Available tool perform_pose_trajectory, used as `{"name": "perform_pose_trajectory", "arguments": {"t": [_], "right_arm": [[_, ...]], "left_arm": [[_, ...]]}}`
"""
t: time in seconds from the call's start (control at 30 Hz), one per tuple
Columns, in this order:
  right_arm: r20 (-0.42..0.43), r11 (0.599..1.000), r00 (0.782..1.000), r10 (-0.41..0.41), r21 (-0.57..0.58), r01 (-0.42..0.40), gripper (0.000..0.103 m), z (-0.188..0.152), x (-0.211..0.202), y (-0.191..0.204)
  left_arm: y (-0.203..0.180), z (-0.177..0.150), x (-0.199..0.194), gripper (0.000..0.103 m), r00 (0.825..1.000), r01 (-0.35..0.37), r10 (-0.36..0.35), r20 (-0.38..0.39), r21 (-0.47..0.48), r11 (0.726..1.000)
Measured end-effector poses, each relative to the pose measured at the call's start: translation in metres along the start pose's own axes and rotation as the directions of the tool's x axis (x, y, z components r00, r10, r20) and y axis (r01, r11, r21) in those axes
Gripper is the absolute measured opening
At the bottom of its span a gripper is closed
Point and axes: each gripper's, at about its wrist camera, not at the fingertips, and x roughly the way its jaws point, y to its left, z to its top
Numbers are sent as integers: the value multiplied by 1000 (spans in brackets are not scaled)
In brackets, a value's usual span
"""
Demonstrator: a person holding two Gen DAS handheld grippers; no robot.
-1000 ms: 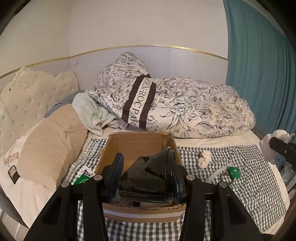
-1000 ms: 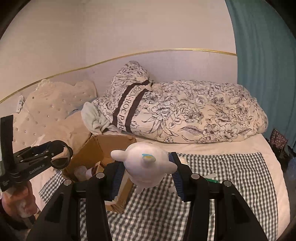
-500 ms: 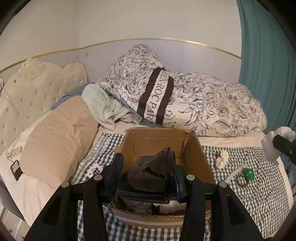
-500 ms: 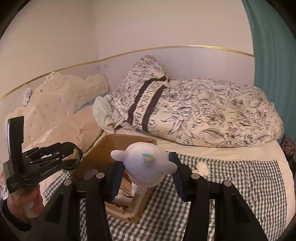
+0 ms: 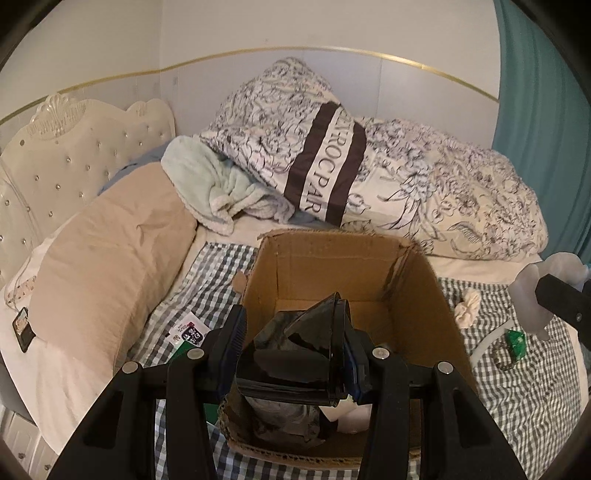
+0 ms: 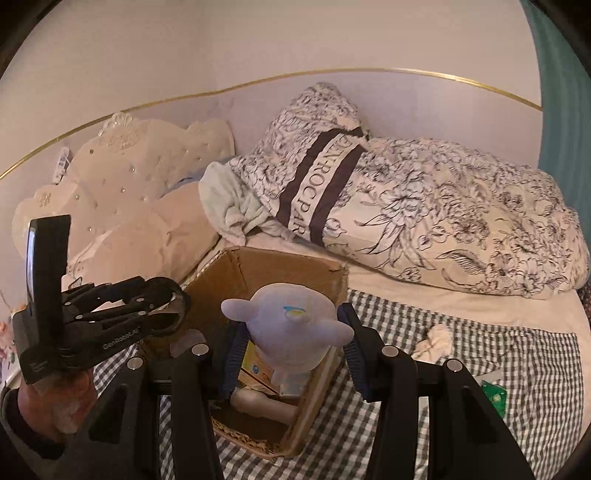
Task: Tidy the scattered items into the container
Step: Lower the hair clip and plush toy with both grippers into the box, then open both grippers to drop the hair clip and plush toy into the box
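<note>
Several items are already seen inside the cardboard box on the bed. A black plastic piece is gripped in the left gripper jaws above the box; a white toy is clamped in the right gripper (both undropped). A white scrunchie and green packet are left on the checked cloth.

A tufted cream headboard stands at nine o'clock; a teal curtain hangs at two; pale wall at twelve.

brown box, gingham cloth
</note>
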Motion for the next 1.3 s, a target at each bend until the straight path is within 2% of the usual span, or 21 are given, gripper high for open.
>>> {"name": "perform_pose_trajectory", "arguments": {"t": [0.23,0.53,0.7,0.9,0.97,1.0,1.03,1.1,1.3], "right_arm": [[-101,999,994,28,-23,-31,47,-10,49,12],[-242,997,970,36,-51,-50,48,-32,98,18],[-303,996,953,21,-74,-46,48,-43,114,19],[-338,995,941,17,-88,-50,48,-50,123,20],[-337,994,941,15,-97,-51,48,-50,123,23],[-337,993,941,17,-101,-54,53,-50,122,24],[-333,993,943,22,-103,-59,58,-50,120,25],[-307,991,951,25,-115,-64,77,-48,113,27],[-248,989,969,6,-143,-43,81,-42,88,28]], "left_arm": [[7,-8,39,47,995,-7,5,-99,-14,1000],[9,-20,75,47,979,-11,10,-203,-7,1000],[4,-22,83,47,976,-6,8,-220,11,1000],[2,-20,85,47,974,-13,15,-225,11,1000],[2,-19,81,51,975,-18,20,-220,12,1000],[2,-18,79,54,976,-19,20,-217,10,1000],[3,-17,77,63,977,-23,24,-212,8,1000],[3,-13,69,69,980,-21,20,-197,-3,1000],[2,0,40,84,992,-14,11,-128,-25,1000]]}}
